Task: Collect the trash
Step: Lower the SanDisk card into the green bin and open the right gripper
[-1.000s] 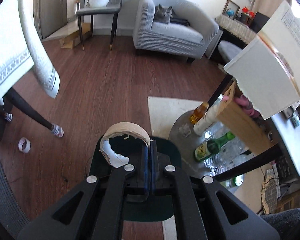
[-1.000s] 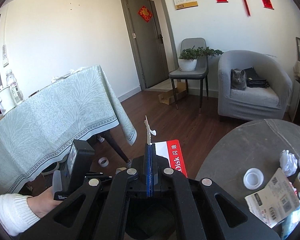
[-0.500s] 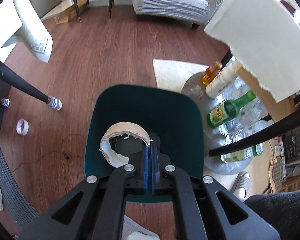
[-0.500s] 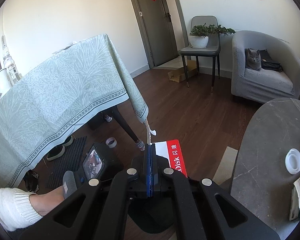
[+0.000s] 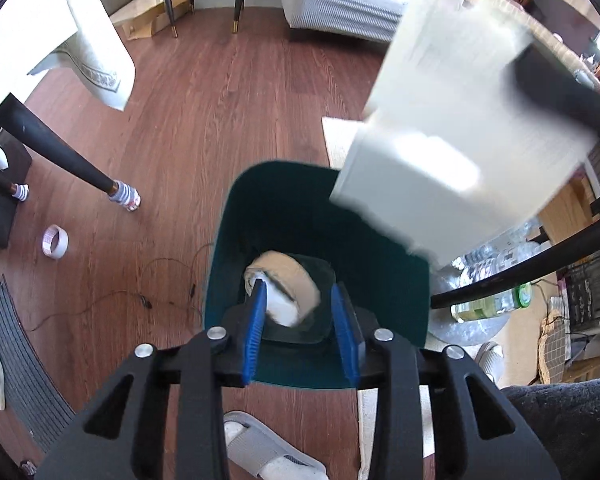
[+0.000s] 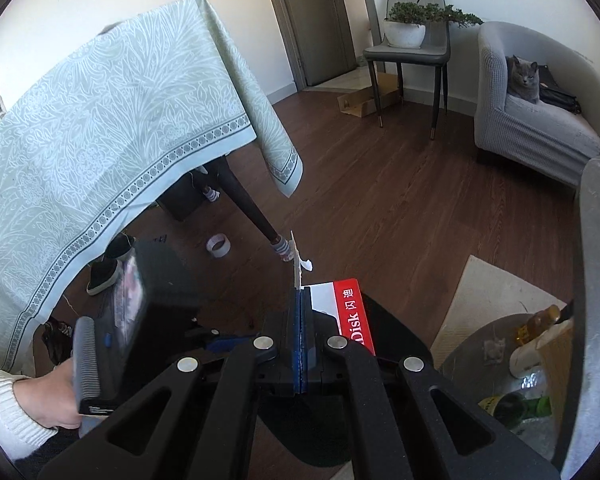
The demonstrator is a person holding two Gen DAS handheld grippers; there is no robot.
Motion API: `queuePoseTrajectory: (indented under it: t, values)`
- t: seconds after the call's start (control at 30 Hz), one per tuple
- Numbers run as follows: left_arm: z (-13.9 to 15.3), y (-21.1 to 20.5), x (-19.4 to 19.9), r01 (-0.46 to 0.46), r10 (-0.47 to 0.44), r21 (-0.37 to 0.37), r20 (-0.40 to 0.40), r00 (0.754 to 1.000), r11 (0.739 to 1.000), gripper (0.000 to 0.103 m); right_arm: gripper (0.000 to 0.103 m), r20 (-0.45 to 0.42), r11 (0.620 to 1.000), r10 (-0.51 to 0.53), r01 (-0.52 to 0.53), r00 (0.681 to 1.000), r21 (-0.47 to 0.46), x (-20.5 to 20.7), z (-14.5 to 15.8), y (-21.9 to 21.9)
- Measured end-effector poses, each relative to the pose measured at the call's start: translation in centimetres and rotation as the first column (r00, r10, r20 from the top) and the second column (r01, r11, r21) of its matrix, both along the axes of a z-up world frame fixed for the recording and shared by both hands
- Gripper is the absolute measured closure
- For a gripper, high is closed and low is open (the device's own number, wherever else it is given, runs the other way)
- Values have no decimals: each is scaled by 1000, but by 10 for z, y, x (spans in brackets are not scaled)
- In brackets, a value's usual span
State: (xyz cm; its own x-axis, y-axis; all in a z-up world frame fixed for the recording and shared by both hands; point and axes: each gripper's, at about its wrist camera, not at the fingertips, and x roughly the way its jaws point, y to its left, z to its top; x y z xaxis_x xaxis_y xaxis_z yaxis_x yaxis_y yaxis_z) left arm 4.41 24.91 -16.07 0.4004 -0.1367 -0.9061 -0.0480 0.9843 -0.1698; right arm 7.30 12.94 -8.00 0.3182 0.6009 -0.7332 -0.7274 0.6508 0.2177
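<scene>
The left gripper point(image 5: 300, 328) has just been opening; its jaws stand apart and the cardboard tape roll point(image 5: 284, 292), pinched 1 second ago, now sits loose between them, dropping into the green bin point(image 5: 380, 280) directly below (so that piece counts as binned, I judge). The right gripper point(image 6: 299, 336) is clamped on a torn red-and-white card package point(image 6: 348, 312), next for the bin. Farther off, its blurred back hides the bin's right rim and the counter.

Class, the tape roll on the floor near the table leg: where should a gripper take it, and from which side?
Pinch the wall of the tape roll from above, one finger in the hole, one outside. It lies flat on the floor with its hole up, so the rim is exposed.
</scene>
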Motion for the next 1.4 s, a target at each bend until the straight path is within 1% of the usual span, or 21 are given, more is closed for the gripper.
queuePoseTrajectory:
  t: [0.13, 0.3, 0.4, 0.47, 0.53, 0.63, 0.73, 0.8, 0.83, 1.0, 1.23, 1.27, 1.3, 1.33, 1.37, 1.4]
  values:
    - [18, 5, -6, 3, -1, -39, 42, 999, 999, 61, 103, -28, 1000, 2, -3, 1000, -25, 1, -15, 8]
    - [36, 10, -11, -9, 13, -44, 89, 996, 999, 62, 103, -55, 999, -4, 1, 998, -54, 4, -29, 14]
    - [53, 12, -16, -23, 30, -48, 137, 990, 999, 64, 103, -99, 998, -13, 7, 995, -61, 10, -41, 16]
    - [65, 12, -18, -32, 37, -37, 173, 984, 999, 64, 103, -115, 997, -17, 9, 993, -75, 12, -49, 20]
    - [78, 11, -20, -42, 48, -32, 211, 976, 999, 69, 103, -129, 996, -19, 8, 991, -88, 12, -58, 24]
    - [98, 10, -22, -50, 58, -37, 254, 966, 998, 73, 103, -146, 993, -17, 0, 989, -115, 12, -70, 29]
    - [117, 9, -25, -66, 69, -21, 290, 954, 998, 77, 103, -168, 990, -24, 0, 985, -141, 12, -84, 33]
    - [133, 9, -28, -80, 86, -32, 321, 943, 996, 83, 103, -186, 987, -26, -4, 982, -158, 12, -94, 35]
    - [139, 9, -31, -82, 91, -39, 332, 939, 996, 84, 103, -189, 985, -25, -7, 982, -170, 13, -98, 35]
    - [167, 7, -37, -79, 94, -55, 385, 918, 995, 84, 103, -210, 974, -23, -25, 978, -223, 8, -116, 40]
    - [182, 5, -38, -83, 108, -78, 411, 905, 994, 84, 103, -196, 961, 0, -54, 981, -271, -1, -126, 40]
    - [183, 5, -38, -86, 111, -77, 412, 904, 993, 84, 99, -202, 958, 5, -62, 979, -279, -1, -128, 40]
    - [185, 4, -37, -89, 116, -82, 414, 903, 993, 84, 87, -198, 956, 6, -64, 980, -286, -2, -128, 39]
    - [186, 4, -37, -90, 119, -90, 416, 901, 992, 85, 77, -191, 955, 6, -62, 982, -290, -2, -128, 38]
    - [187, 4, -38, -90, 124, -100, 422, 898, 991, 85, 58, -187, 955, 8, -63, 982, -290, -3, -127, 36]
    - [190, 4, -39, -91, 129, -109, 429, 894, 990, 85, 51, -187, 956, 12, -66, 982, -286, -4, -127, 35]
